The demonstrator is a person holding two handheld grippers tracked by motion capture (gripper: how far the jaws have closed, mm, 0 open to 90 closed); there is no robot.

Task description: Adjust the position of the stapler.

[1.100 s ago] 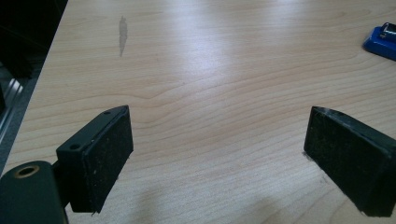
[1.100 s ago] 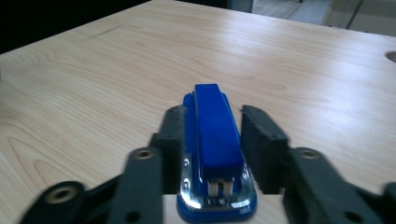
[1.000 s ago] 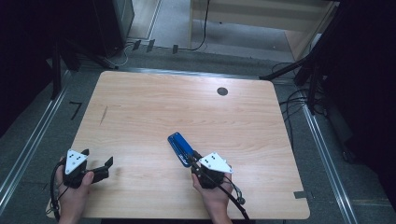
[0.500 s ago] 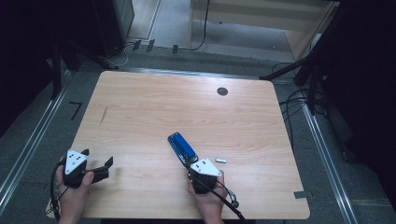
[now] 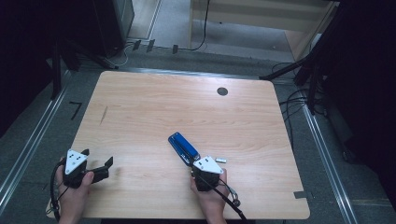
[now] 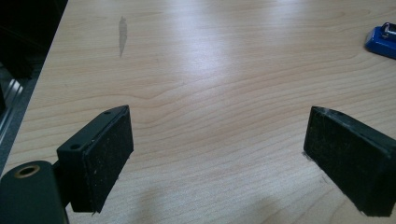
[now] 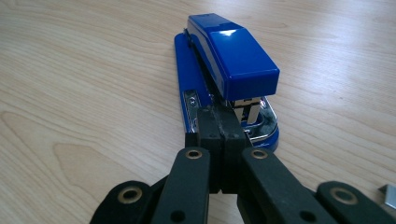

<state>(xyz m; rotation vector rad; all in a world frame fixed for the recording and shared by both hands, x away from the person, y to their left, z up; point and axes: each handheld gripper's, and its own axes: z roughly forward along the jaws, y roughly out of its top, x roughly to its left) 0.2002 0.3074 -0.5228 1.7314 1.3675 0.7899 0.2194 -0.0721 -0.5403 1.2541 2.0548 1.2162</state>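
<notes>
A blue stapler (image 5: 183, 147) lies on the wooden table (image 5: 154, 107), a little right of centre and toward the person's edge, set at a slant with its mouth end nearest the right gripper (image 5: 203, 164). From the high view, that gripper sits just at the stapler's near end, its grey plate covering the tips, so contact cannot be judged there. A small strip of staples (image 5: 220, 160) lies just beside it on the right.

The right gripper view gives what the high view hides: the two black jaws are pressed flat together with nothing between them, their tips at the stapler's (image 7: 224, 70) open mouth, above the metal base plate. The staples (image 7: 387, 193) show at the bottom right corner.

The left gripper (image 5: 95, 171) rests near the table's left front corner, well apart from the stapler. In its own view the pads (image 6: 105, 154) stand wide apart over bare wood, holding nothing, and the stapler's end (image 6: 383, 39) shows at the top right.
</notes>
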